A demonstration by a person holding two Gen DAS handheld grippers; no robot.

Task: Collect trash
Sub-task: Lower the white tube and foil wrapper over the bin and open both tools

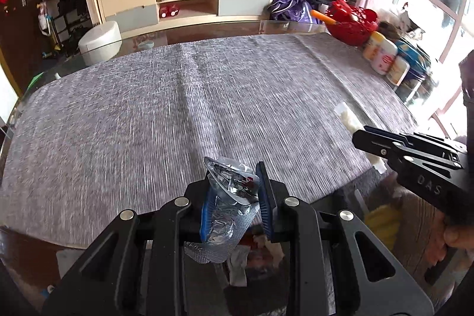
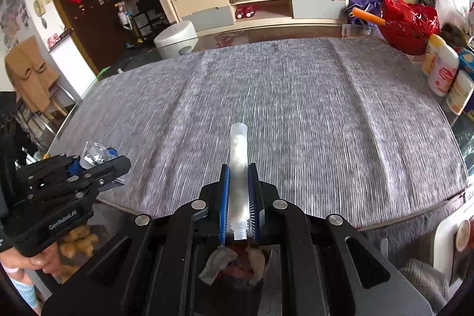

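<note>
My left gripper [image 1: 234, 182] is shut on a crumpled silver foil blister pack [image 1: 228, 197], held just off the near edge of the table. My right gripper [image 2: 238, 168] is shut on a clear, empty plastic tube [image 2: 238, 168] whose threaded neck points back toward me. Below both grippers, a bin holding crumpled paper and other trash shows in the left wrist view [image 1: 251, 256] and in the right wrist view [image 2: 234, 259]. The right gripper shows in the left wrist view [image 1: 360, 135], and the left gripper shows in the right wrist view [image 2: 118, 162], foil between its fingers.
A grey cloth covers the table [image 2: 296, 114]. A red basket [image 2: 408, 22] and several bottles and boxes [image 2: 444, 70] stand at the far right edge. A white stool [image 2: 177, 39] and a TV cabinet [image 2: 260, 5] stand beyond the table.
</note>
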